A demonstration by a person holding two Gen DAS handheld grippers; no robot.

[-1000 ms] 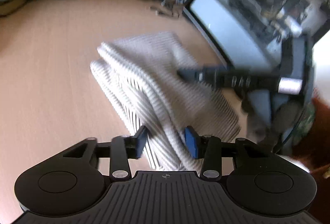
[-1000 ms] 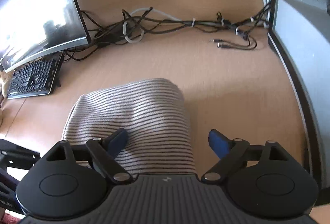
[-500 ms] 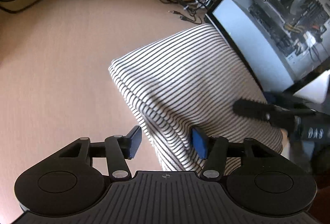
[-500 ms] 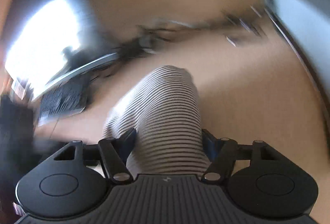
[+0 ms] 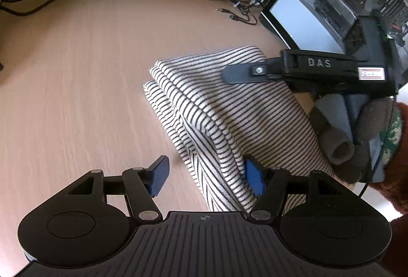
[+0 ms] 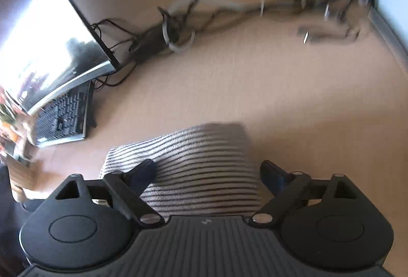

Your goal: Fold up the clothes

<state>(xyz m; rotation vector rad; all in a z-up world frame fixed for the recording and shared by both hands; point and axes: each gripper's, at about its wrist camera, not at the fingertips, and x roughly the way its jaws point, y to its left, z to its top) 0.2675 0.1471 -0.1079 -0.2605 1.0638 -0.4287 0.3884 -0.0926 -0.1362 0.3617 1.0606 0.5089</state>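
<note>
Here the black-and-white striped knit garment (image 5: pixel 229 108) lies folded in layers on the pale wooden table (image 5: pixel 76 72) at mid-frame, both the left tongs (image 5: pixel 206 175) and right tongs (image 6: pixel 206 175) spread wide astride its edges, seemingly letting it settle flat.

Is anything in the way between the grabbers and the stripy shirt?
Nothing visible. The striped shirt lies between the open fingers of the left gripper, and the right gripper straddles it too.

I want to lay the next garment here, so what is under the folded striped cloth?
The striped cloth lies in folded layers on the bare wooden desk. Whatever sits beneath its middle is covered and cannot be seen.
</note>
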